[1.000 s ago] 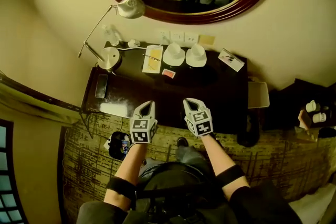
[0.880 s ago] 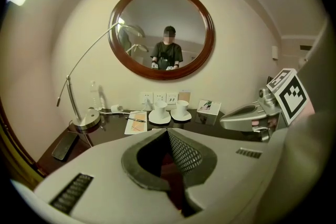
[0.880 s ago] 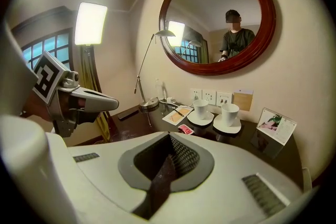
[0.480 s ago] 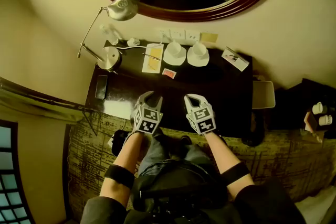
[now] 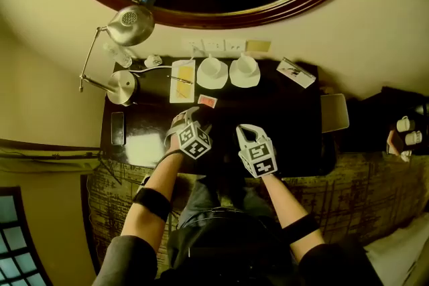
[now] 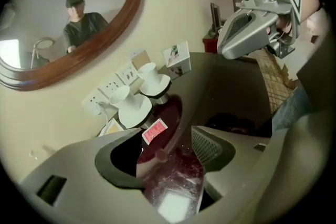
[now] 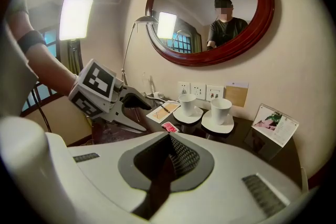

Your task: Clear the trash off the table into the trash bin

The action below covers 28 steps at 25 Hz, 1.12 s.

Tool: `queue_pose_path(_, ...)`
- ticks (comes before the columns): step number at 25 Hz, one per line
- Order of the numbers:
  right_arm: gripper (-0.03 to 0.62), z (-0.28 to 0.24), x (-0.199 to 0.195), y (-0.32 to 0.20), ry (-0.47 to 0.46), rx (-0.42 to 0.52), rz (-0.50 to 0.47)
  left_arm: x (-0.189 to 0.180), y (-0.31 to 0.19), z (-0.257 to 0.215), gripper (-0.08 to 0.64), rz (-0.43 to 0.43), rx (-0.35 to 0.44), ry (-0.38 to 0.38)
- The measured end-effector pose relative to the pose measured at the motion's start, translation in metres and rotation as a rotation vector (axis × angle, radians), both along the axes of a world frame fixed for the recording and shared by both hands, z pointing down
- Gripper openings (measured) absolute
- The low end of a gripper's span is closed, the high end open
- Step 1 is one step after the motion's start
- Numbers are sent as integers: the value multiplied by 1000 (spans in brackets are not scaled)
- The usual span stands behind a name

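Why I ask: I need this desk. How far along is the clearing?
Nothing looks cleared: the small red rectangular packet lies on the dark table. In hand: the left gripper, jaws just opening with nothing between them, points toward it; the right gripper is shut, empty. Remaining: grasp and bin it.

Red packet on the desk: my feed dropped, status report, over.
Left gripper open, jaws just opening, nothing between them. Right gripper shut, empty. Red packet flat on desk, untouched, ahead of left gripper. No obstacle seen.

Red packet (image 5: 207, 101), dark glossy table (image 5: 281, 120), white cups (image 5: 212, 68)
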State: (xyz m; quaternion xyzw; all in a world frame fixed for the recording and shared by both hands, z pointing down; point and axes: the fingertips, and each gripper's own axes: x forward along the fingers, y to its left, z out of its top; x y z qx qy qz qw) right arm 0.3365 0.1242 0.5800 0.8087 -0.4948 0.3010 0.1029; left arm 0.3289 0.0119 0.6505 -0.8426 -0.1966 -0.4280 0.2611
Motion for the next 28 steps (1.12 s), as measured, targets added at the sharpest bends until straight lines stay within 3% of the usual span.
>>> queue_pose_path(8, 3, 26, 6, -4, -46, -15, 52, 47, -28, 55, 296, 190, 115, -97)
queue_pose_path(15, 3, 38, 12, -1, -63, -30, 87, 58, -34, 98, 293, 347, 166, -220)
queue_pose_path(21, 3, 48, 20, 13, -77, -45, 133, 64, -34, 120, 288, 443, 152, -289)
queue_pose_path(25, 3, 58, 18, 25, -91, -59, 157, 66, -32, 125, 213, 506, 139, -346)
queue_pose_path(28, 3, 62, 17, 29, -98, -61, 173, 64, -29, 123, 207, 541, 120, -382)
